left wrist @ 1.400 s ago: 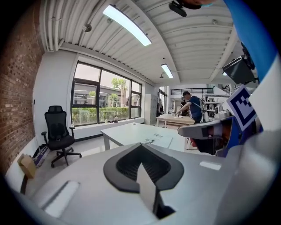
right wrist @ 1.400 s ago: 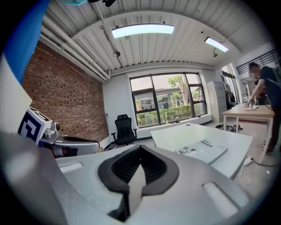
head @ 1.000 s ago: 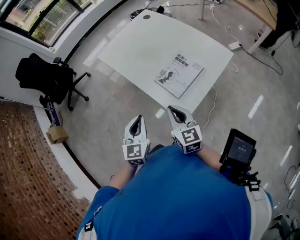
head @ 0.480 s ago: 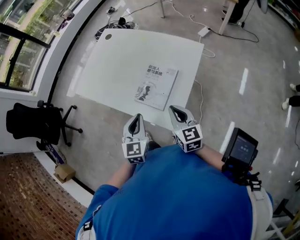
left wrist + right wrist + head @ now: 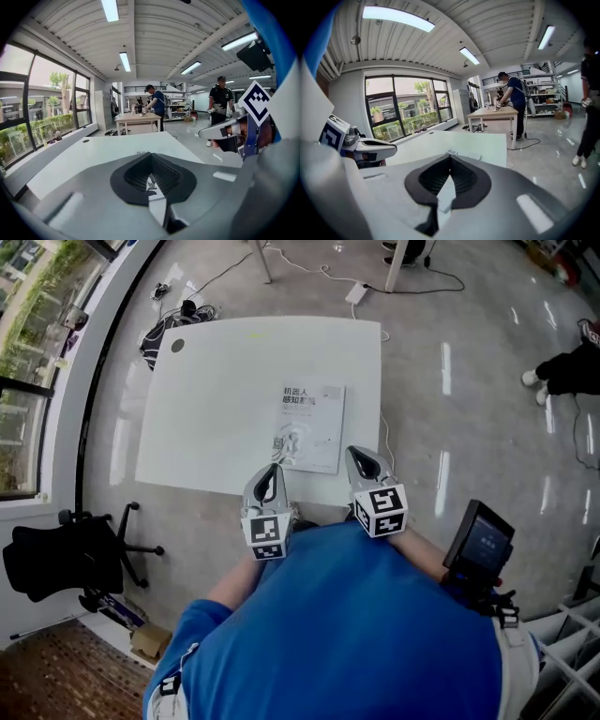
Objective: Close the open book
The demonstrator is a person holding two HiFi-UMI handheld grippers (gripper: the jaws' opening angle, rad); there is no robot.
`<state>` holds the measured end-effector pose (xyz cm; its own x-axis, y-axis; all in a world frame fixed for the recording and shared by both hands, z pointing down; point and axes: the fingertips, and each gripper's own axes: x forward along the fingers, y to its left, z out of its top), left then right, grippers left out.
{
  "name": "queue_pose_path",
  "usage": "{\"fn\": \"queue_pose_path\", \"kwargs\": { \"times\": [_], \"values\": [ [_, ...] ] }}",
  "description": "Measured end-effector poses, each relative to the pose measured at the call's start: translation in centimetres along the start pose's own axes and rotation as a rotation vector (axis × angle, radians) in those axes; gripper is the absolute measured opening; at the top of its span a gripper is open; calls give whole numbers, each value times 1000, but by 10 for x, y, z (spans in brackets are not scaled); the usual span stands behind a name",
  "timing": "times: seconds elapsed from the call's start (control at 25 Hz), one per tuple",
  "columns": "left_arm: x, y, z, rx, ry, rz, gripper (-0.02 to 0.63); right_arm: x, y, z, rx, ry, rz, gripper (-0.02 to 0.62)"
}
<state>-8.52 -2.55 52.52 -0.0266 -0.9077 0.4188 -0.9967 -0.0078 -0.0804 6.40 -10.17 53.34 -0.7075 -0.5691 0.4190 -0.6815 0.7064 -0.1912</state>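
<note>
Book (image 5: pixel 311 427) lies flat on white table (image 5: pixel 206 399), front cover up with its printed title at the far end. It shows as one single rectangle, no spread pages visible, so it reads as shut. It sits toward the table's right half, its near end close to the edge nearest the person, clear of the dark round port (image 5: pixel 177 346) at the far left corner.

Left gripper (image 5: pixel 272 469): held low in front of the person's blue shirt (image 5: pixel 356 634), tips over the table's near edge, just short of the book's near left corner, not touching it. Left gripper view shows the jaws brought together at the tips, nothing caught between them.

Right gripper (image 5: pixel 356 453): alongside, tips just beside the book's near right corner, apart from it. Right gripper view shows the jaws clenched tip to tip, empty.

Surroundings: black office chair (image 5: pixel 56 563) on the floor to the left, near the window wall. Tangle of cables (image 5: pixel 164 324) off the far left corner. Small screen device (image 5: pixel 483 542) at the person's right side.
</note>
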Motion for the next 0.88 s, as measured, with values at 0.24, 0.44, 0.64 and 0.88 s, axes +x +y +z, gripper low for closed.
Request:
{"fn": "queue_pose_path", "kwargs": {
  "times": [0.24,0.44,0.64,0.88],
  "values": [
    [10,41,2,44,5,-137,6,3,19,5,64,21,-173,3],
    [17,62,-5,76,12,-227,6,3,26,-5,117,34,-297,3],
    [30,71,-10,115,40,-294,6,4,21,-13,163,57,-379,3],
    [43,70,-19,147,76,-329,6,2,13,-23,185,84,-405,3]
  ]
}}
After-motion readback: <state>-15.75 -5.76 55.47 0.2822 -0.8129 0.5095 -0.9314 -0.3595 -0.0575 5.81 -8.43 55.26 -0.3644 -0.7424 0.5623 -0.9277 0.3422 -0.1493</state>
